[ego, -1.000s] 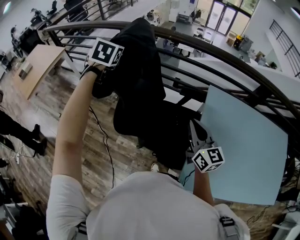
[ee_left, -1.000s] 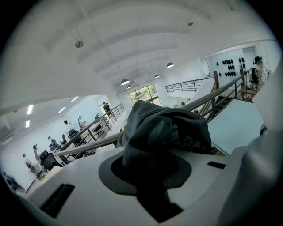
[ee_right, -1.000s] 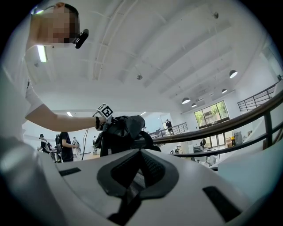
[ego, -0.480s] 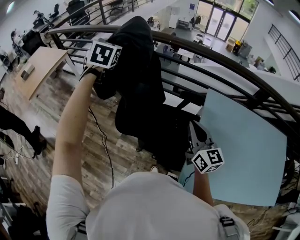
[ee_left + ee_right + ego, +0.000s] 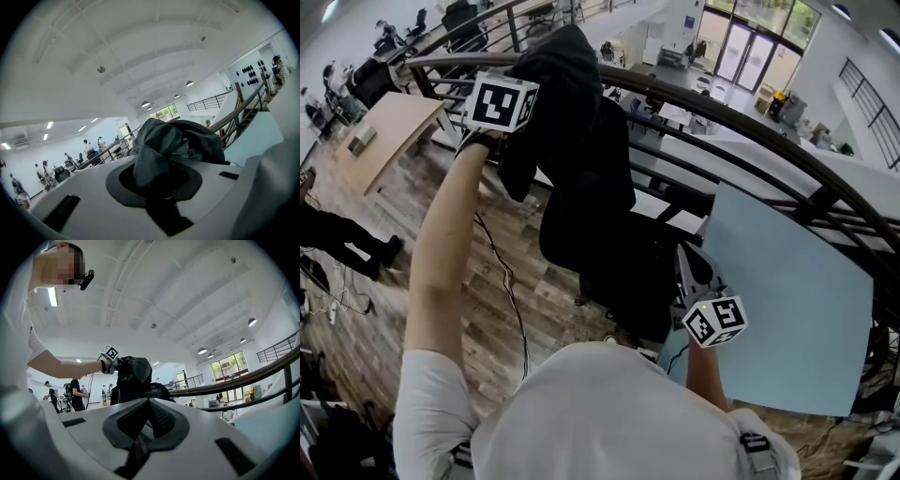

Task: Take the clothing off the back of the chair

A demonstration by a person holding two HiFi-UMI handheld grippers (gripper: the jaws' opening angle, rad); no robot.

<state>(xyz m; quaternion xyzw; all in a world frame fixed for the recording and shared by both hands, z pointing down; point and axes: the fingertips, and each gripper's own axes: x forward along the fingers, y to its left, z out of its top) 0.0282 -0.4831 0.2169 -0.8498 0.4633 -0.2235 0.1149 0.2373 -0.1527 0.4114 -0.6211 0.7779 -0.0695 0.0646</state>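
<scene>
Left gripper (image 5: pixel 518 142) is pinching a fold of the clothing (image 5: pixel 581 131), with the top bunched high above the chair (image 5: pixel 623 281) back. The lower half hangs down the backrest, black on black, so I can't tell if it's free. Right gripper (image 5: pixel 684 255) is low by the seat edge, jaws together, empty. To do, I'd say: lift it fully clear.

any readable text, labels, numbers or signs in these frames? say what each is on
None readable.
On the left tool, the cube: black-and-white square marker, no letters.
On the right tool, the cube: same, no letters.
Anything by the glass doors: too small to read.
</scene>
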